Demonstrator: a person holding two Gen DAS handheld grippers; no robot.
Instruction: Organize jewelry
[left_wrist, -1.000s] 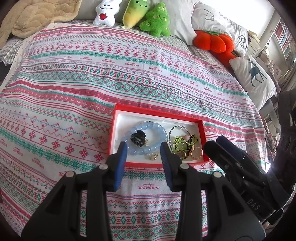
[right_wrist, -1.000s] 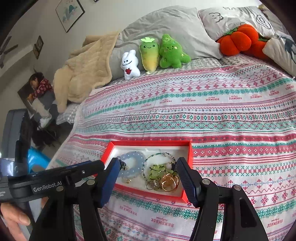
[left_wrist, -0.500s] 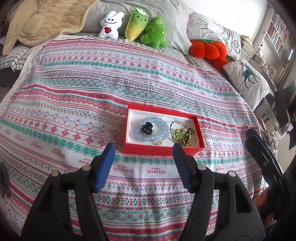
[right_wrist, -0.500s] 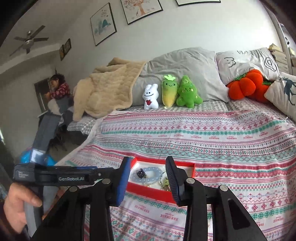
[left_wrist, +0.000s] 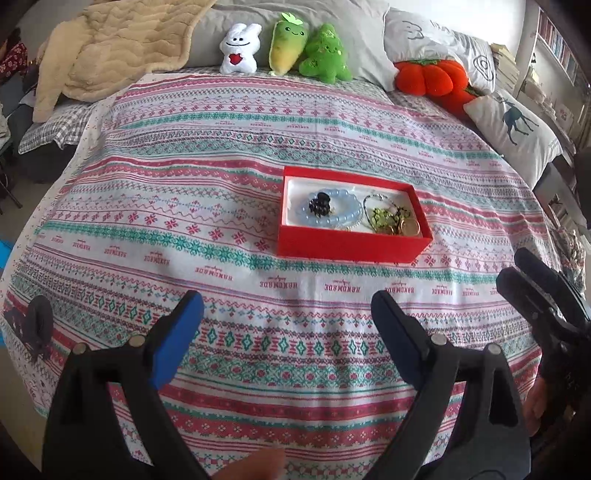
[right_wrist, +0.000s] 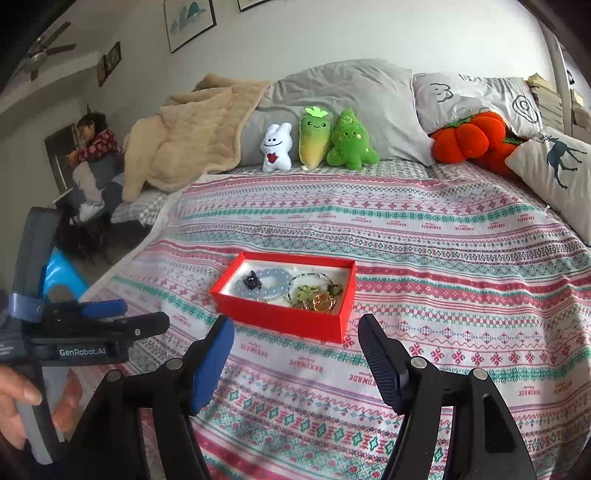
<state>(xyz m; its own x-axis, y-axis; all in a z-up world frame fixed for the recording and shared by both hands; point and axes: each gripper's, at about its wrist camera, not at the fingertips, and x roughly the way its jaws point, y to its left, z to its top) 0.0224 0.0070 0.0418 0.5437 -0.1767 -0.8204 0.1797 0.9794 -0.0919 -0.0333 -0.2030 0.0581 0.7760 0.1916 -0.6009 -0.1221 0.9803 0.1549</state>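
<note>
A red jewelry box with a white lining sits on the patterned bedspread; it also shows in the right wrist view. Inside lie a pale blue bead bracelet, a small black hair clip, green bead jewelry and gold rings. My left gripper is open and empty, held back from the box's near side. My right gripper is open and empty, just short of the box's near wall. The right gripper's side shows in the left wrist view.
Three plush toys and grey pillows line the head of the bed. An orange pumpkin cushion and a deer pillow lie at the right. A beige blanket lies at the left. A person sits beyond the bed.
Both grippers have pulled back from the box, which now looks smaller and farther. Both sets of jaws stand wider open than a second ago. The jewelry stays in the box.
</note>
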